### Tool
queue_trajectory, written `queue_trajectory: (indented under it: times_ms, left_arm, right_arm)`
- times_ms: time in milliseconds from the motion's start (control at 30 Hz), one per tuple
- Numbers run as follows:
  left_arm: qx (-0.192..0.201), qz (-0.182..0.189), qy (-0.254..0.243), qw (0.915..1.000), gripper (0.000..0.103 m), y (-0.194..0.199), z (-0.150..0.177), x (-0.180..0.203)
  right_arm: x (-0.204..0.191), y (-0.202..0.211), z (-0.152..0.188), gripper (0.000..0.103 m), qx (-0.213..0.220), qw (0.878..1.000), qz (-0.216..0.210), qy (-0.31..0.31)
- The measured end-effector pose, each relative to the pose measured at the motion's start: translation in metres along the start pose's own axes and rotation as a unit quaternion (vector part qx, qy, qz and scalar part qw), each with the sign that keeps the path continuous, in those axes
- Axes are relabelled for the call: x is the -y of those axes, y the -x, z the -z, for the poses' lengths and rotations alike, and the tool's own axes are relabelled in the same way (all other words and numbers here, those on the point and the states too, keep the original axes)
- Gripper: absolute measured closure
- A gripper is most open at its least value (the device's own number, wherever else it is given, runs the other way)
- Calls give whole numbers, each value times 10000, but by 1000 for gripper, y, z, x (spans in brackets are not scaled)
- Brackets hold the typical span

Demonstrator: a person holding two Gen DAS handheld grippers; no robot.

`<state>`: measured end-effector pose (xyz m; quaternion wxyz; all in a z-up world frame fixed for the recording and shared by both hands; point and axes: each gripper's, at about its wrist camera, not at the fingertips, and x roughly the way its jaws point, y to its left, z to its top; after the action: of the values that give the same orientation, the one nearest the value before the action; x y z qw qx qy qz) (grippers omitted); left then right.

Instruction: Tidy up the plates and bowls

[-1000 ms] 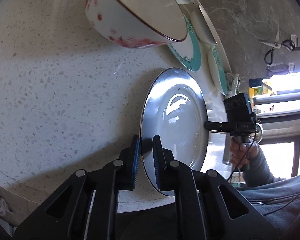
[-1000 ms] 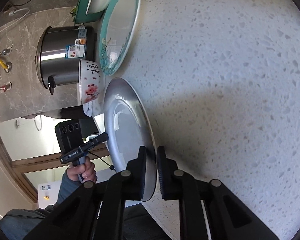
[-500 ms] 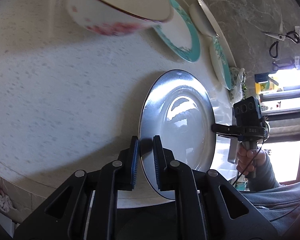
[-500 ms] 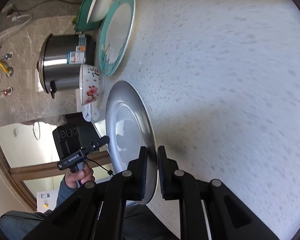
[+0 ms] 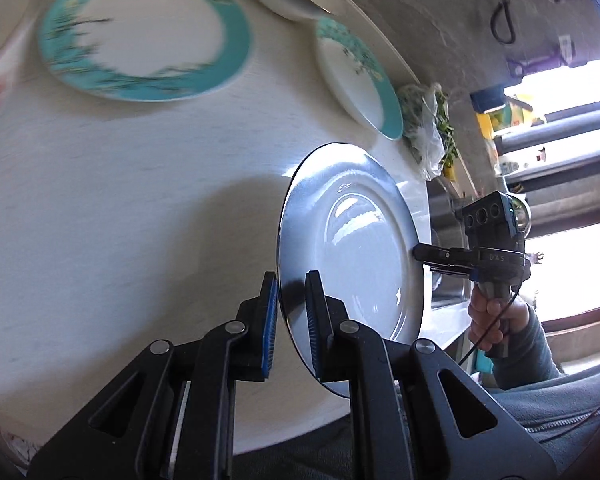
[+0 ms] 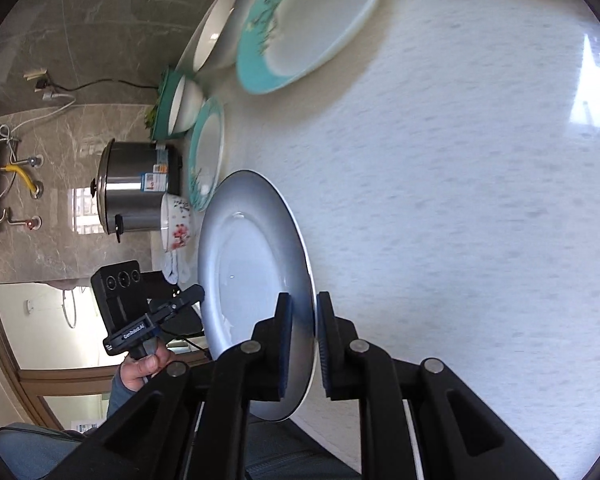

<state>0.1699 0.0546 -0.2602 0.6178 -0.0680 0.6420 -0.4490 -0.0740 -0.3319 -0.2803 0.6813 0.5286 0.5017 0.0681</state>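
Observation:
A grey-rimmed white plate hangs above the speckled counter, gripped at both edges. My left gripper is shut on its near rim, and my right gripper is shut on the opposite rim of the same plate. In the left wrist view the right gripper shows across the plate, and in the right wrist view the left gripper shows likewise. A teal-rimmed plate lies flat ahead, a second teal plate beyond it. A floral bowl stands by a steel pot.
A steel pot stands against the stone wall. A white bowl rests on a green dish, and a large teal plate lies further along. A bag of greens lies at the counter's end. The person's sleeve shows at right.
Both grippers carried the grey plate sideways along the counter and slightly up. The floral bowl slid out of the left wrist view and the teal plates came closer.

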Motion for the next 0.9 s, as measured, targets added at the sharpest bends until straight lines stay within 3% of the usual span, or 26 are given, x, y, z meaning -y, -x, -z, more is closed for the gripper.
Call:
queue_trajectory:
  times_ms: [233,500,700,900]
  left_arm:
    - [-121,-157,-57,9998,92,-48,1,39]
    - [-235,-361,-44,9991,91,-82,8,53]
    - [-296,-497,-17,9983,89,-96,10,51]
    - [-138,-394,58,9991,89,-94,11,44]
  right_arm:
    - [40,31,-7,86,60,10000,52,-32]
    - [60,32,-9,85,-62,9998,201,65]
    - [59,32,-7,85,-27,9989,352,296]
    - [45,32,-3,83,91,9949,728,695]
